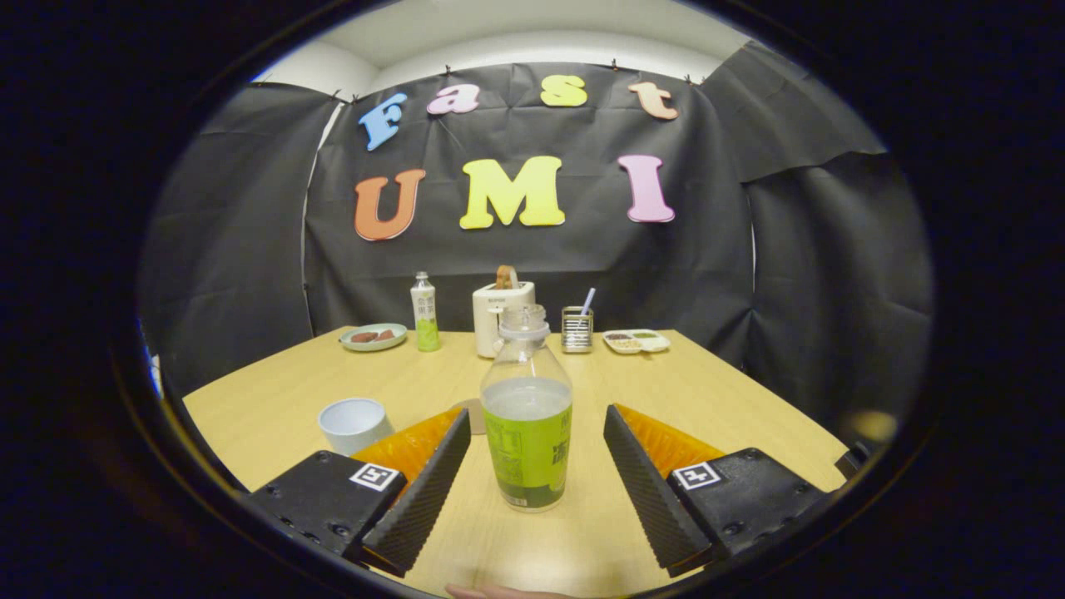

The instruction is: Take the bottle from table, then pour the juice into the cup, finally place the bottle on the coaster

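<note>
A clear bottle [527,416] with a green label and pale juice stands upright on the wooden table [715,391], its neck uncapped. My gripper [537,413] is open, and the bottle stands between the two fingers with a gap on each side. A white cup [354,423] sits on the table to the left of the left finger. Just beyond the left fingertip a small pale coaster [474,414] peeks out, mostly hidden by the finger and the bottle.
Along the table's far edge stand a plate with food [373,336], a second small bottle [425,312], a white toaster [502,318], a metal holder with a straw [577,329] and a white tray [636,340]. A hand's edge [491,591] shows below the fingers.
</note>
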A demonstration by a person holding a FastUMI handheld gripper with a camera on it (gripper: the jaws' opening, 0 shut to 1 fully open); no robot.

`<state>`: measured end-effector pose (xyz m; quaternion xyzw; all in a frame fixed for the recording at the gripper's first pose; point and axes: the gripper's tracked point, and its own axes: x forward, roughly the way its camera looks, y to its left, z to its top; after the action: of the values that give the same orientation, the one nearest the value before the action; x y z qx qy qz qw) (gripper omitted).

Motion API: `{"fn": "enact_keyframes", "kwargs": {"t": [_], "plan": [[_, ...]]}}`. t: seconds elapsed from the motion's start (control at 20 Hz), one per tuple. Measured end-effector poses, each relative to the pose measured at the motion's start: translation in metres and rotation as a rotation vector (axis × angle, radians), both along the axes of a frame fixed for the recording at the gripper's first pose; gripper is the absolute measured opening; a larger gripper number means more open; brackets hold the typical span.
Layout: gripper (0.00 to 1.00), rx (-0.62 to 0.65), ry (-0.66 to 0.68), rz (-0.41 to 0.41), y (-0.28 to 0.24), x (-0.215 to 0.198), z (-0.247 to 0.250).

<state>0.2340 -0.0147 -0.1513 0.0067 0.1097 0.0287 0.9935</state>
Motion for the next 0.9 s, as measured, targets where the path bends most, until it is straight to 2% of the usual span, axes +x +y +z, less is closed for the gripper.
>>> {"fn": "enact_keyframes", "kwargs": {"t": [0.3, 0.7, 0.85, 0.9], "plan": [[1.00, 0.017, -0.001, 0.026, 0.003, 0.030, -0.006], [0.99, 0.003, -0.047, 0.053, 0.006, 0.042, -0.005], [0.83, 0.026, -0.040, 0.031, 0.000, 0.038, -0.005], [0.83, 0.035, -0.036, 0.024, -0.002, 0.036, -0.005]]}}
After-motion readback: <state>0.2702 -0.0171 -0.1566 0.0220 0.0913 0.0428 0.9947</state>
